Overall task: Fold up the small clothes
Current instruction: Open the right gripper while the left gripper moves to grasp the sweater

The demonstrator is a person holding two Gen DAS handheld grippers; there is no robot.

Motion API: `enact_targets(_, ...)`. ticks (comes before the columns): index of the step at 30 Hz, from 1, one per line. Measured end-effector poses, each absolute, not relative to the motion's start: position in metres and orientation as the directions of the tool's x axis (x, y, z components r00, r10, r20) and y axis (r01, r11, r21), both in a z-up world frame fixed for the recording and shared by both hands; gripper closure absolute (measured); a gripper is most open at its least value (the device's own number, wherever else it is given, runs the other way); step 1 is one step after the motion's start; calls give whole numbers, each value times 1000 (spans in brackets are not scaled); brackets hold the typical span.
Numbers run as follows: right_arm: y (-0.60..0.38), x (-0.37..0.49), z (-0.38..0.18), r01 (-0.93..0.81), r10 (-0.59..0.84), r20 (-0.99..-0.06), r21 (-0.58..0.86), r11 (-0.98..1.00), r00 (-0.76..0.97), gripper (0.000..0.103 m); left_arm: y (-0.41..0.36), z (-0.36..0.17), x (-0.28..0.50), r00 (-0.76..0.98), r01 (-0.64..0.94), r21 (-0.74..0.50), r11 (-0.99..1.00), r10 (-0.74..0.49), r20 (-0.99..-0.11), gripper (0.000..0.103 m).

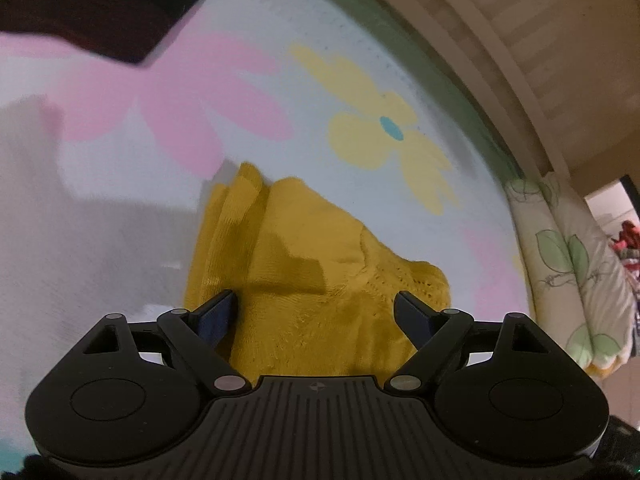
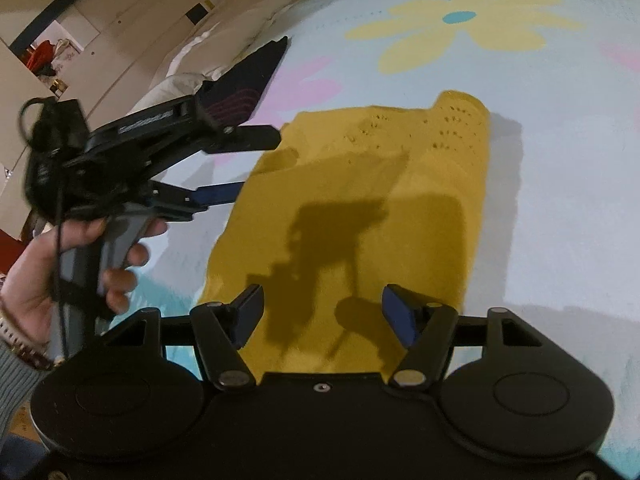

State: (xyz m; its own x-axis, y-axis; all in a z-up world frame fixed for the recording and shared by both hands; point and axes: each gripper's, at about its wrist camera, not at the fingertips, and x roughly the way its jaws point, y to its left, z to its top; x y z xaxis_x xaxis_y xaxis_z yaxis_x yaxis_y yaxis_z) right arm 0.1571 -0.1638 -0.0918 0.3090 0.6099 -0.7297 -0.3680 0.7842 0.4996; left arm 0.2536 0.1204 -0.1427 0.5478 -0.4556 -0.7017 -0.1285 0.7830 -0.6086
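A mustard-yellow knit garment [image 1: 304, 264] lies partly folded on a white bedspread with pink and yellow flowers [image 1: 360, 80]. It also shows in the right wrist view [image 2: 360, 208], with an eyelet-patterned band at its far end. My left gripper [image 1: 316, 300] is open and empty just above the garment's near edge. It appears from the side in the right wrist view [image 2: 260, 164], held in a hand at the garment's left edge. My right gripper [image 2: 322, 304] is open and empty over the garment's near end.
A dark folded garment [image 1: 100, 4] lies at the far left of the bedspread; in the right wrist view [image 2: 248, 80] it is beyond the left gripper. A leaf-patterned pillow [image 1: 568, 264] lies along the bed's right edge. A wooden headboard [image 1: 520, 40] stands behind.
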Motion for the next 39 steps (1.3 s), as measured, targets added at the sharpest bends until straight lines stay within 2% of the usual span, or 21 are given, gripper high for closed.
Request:
enact_targets(7,-167,158,-97,-379,630,-724,519,766,282,33,119,-146,263,561,-121,-586,801,-432,-706,18)
enact_targets(15,-164,156,-104,-387,631,-730,519,762,263,33,123,-151,261,616,-111,-771,627,-565,-548,18)
enact_targets(19,-162,160,-106,-389,634,-728,522,759,260,33,132,-139,256,688,-62,-797,601,-553,-471,18)
enact_targets(22,-163,161,-107,-390,634,-728,522,759,260,33,142,-128,251,747,-10,-827,563,-545,-380,18)
enact_targets(25,-161,161,-109,-392,632,-730,519,760,259,33,151,-119,250,775,15,-839,544,-537,-334,18)
enact_targets(26,-161,162,-110,-393,631,-731,517,760,259,33,153,-116,250,776,13,-827,563,-527,-346,18)
enact_targets(32,-159,161,-111,-397,628,-734,512,762,259,33,145,-117,255,706,-52,-654,755,-436,-559,19)
enact_targets(39,-157,159,-109,-401,622,-739,503,766,260,33,134,-135,260,647,-41,-644,764,-470,-600,19)
